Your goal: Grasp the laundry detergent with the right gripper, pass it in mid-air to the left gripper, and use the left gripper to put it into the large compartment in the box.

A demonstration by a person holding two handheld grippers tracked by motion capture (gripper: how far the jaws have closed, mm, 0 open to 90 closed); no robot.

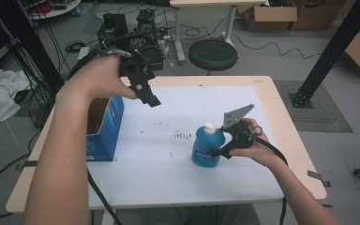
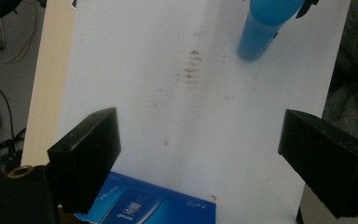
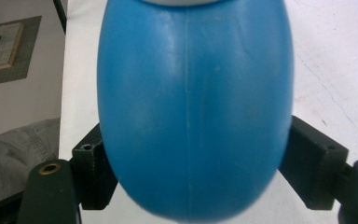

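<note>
A blue plastic bottle [image 1: 207,147] with a white cap stands upright on the white mat [image 1: 159,168], right of centre. My right gripper [image 1: 214,151] comes at it from the right. In the right gripper view the bottle [image 3: 191,116] sits between the two black jaws and both press on its sides. My left gripper [image 1: 151,100] hangs in the air over the mat's far left part, jaws wide apart and empty. In the left gripper view it [image 2: 200,158] looks down on the mat, with the bottle [image 2: 261,28] at the top edge.
An open blue cardboard box [image 1: 104,126] stands at the mat's left edge, below my left hand; its printed side [image 2: 144,205] shows under the left jaws. Brown smudges [image 1: 183,136] mark the mat's middle. Beyond the wooden table [image 1: 295,140] are a black stool [image 1: 213,54] and cables.
</note>
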